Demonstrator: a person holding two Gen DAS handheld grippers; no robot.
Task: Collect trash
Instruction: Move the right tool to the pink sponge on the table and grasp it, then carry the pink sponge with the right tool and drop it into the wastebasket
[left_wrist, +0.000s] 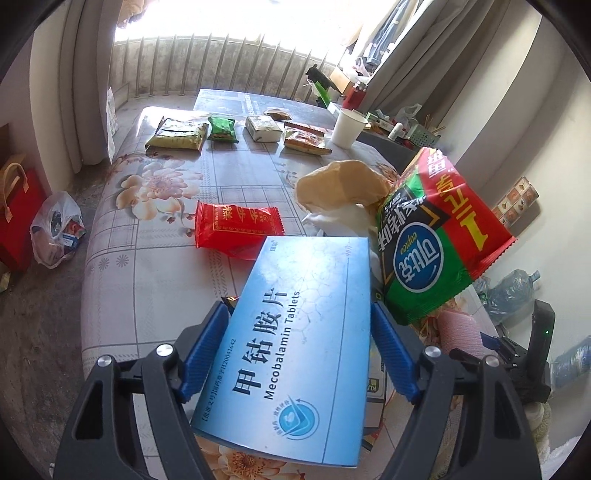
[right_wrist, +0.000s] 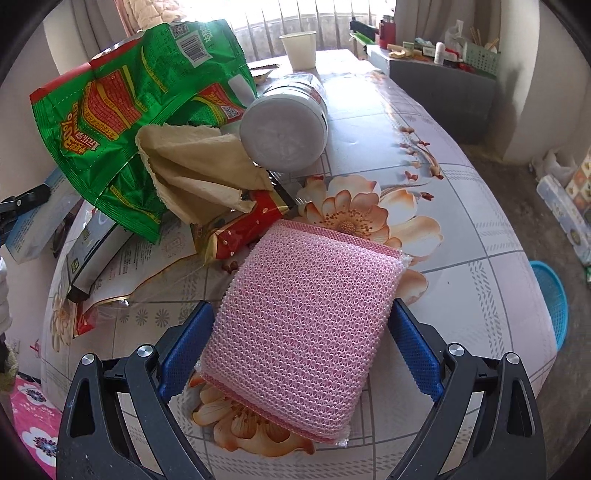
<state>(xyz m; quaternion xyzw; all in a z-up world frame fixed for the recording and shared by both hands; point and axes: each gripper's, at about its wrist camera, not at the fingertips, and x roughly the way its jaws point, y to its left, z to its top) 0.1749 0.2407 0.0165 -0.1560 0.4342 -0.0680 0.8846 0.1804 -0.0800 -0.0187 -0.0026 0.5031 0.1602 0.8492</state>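
Observation:
My left gripper (left_wrist: 299, 306) is shut on a blue Mecobalamin tablet box (left_wrist: 295, 343), its blue pads (left_wrist: 207, 339) pressing both long sides, and the box is lifted off the flowered table (left_wrist: 155, 280). My right gripper (right_wrist: 303, 304) is shut on a pink mesh sponge (right_wrist: 306, 280) that rests low over the table. Between the two lies a heap: a green and red snack bag (left_wrist: 436, 236) (right_wrist: 140, 103), crumpled beige paper (left_wrist: 343, 181) (right_wrist: 199, 173), a red and gold wrapper (right_wrist: 243, 225) and a flat silver pouch (right_wrist: 92, 254). A red packet (left_wrist: 236, 229) lies beyond the box.
A white jar (right_wrist: 284, 125) lies on its side behind the heap. A paper cup (left_wrist: 347, 127) and a row of snack packets (left_wrist: 177, 134) sit at the far end. On the floor are a plastic bag (left_wrist: 55, 232), a red bag (left_wrist: 18, 214) and a blue basket (right_wrist: 550, 299).

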